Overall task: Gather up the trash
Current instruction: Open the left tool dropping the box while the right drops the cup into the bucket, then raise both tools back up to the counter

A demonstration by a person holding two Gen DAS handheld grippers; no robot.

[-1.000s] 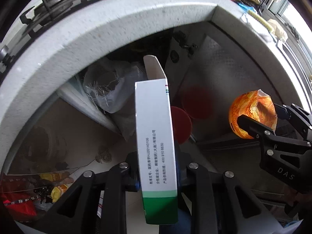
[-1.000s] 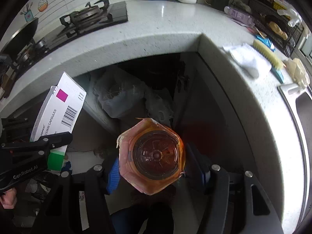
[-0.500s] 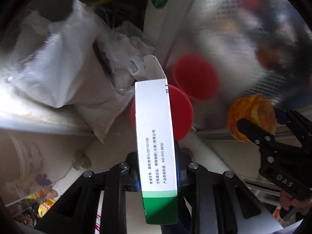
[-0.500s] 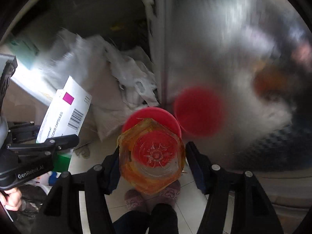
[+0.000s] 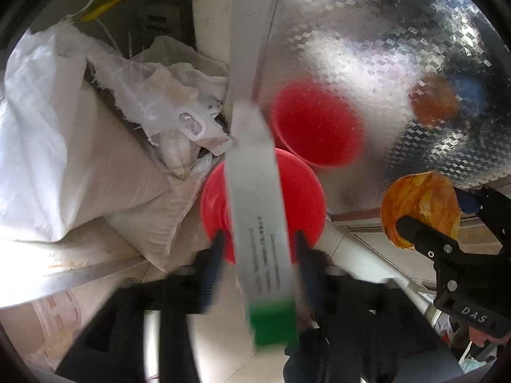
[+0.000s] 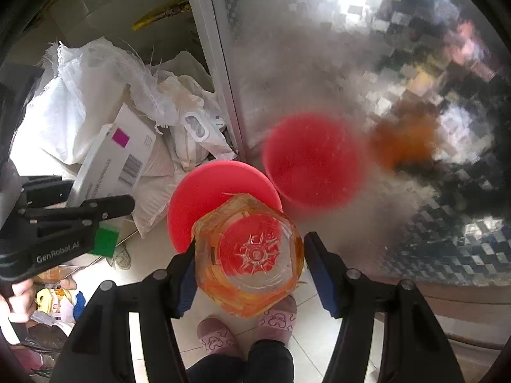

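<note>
A red bin [image 5: 303, 198] stands on the floor beside a shiny metal panel; it also shows in the right wrist view [image 6: 198, 198]. My left gripper [image 5: 258, 249] has its fingers spread wide, and a white and green medicine box [image 5: 258, 223] sits blurred between them, above the bin. The box also shows in the right wrist view [image 6: 121, 156]. My right gripper [image 6: 249, 255] has its left finger against a clear bottle with an orange label [image 6: 249, 252], with a gap on the right. The bottle [image 5: 418, 204] is over the bin's edge.
White woven sacks [image 5: 64, 146] and crumpled plastic bags [image 6: 191, 127] pile up left of the bin. The metal panel [image 5: 399, 79] reflects the bin and the bottle. A person's slippered feet [image 6: 246, 328] stand on the tiled floor below. More trash [image 6: 57, 296] lies at lower left.
Both grippers moved closer to the red bin. My left gripper's fingers spread apart and the box is now blurred and tilted. A gap opened at the right gripper's right finger.
</note>
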